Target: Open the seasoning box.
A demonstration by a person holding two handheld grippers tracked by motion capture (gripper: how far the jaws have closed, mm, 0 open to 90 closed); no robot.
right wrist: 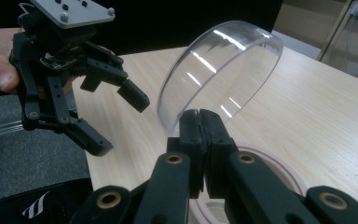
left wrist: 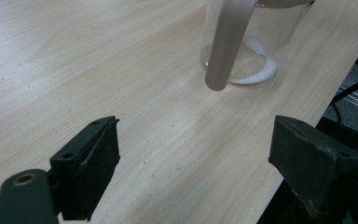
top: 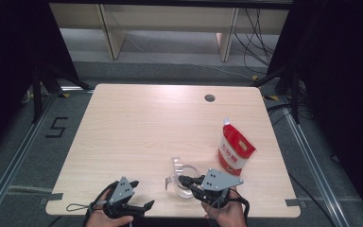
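Note:
A clear plastic cup (top: 185, 176) with a handle stands near the table's front edge, just right of centre. My right gripper (top: 185, 180) is shut on its rim. In the right gripper view the closed jaws (right wrist: 199, 126) pinch the clear wall (right wrist: 219, 70), with the cup's pale bottom ring below them. My left gripper (top: 142, 193) hangs open over the front edge, left of the cup, holding nothing. In the left gripper view its open jaws (left wrist: 198, 158) face the cup (left wrist: 256, 42) and its frosted handle (left wrist: 226, 42). The left gripper (right wrist: 116, 121) also appears open in the right gripper view.
A red and white spouted pouch (top: 235, 149) stands upright to the right of the cup. A round cable hole (top: 210, 98) sits at the back of the light wooden table (top: 137, 127). Dark frames and cables flank the table.

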